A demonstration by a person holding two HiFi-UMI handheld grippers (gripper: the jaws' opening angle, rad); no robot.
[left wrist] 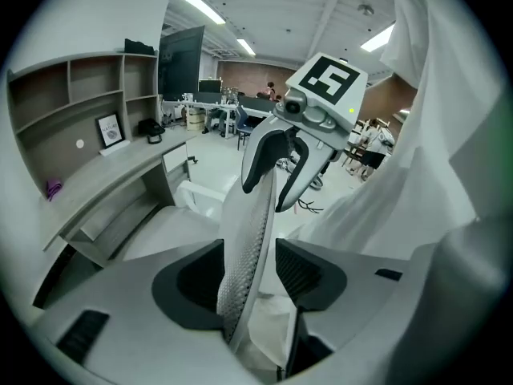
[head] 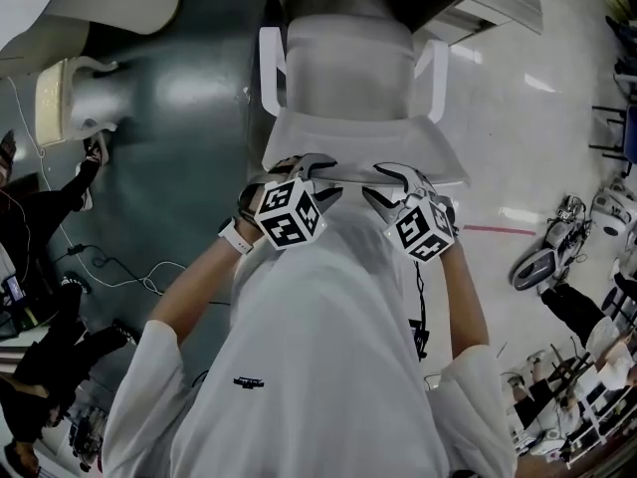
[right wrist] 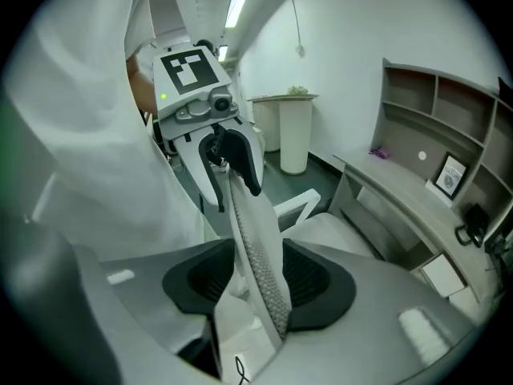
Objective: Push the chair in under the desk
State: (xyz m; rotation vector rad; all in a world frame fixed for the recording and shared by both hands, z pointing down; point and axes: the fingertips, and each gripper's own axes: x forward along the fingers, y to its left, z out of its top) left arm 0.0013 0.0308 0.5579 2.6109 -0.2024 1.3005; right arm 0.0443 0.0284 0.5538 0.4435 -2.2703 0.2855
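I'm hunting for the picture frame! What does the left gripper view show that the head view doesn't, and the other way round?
Only the left gripper view: shelves holding a picture frame, and ceiling lights. Only the head view: the person's forearms and the marker cube on the left tongs. Both: the chair's backrest, the desk, and the right tongs. The left gripper view shows the backrest's top edge between the open left tongs.

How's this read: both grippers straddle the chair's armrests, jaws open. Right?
Wrong part. The left gripper and right gripper straddle the top edge of the chair backrest, jaws open. Both gripper views show its mesh between the jaws.
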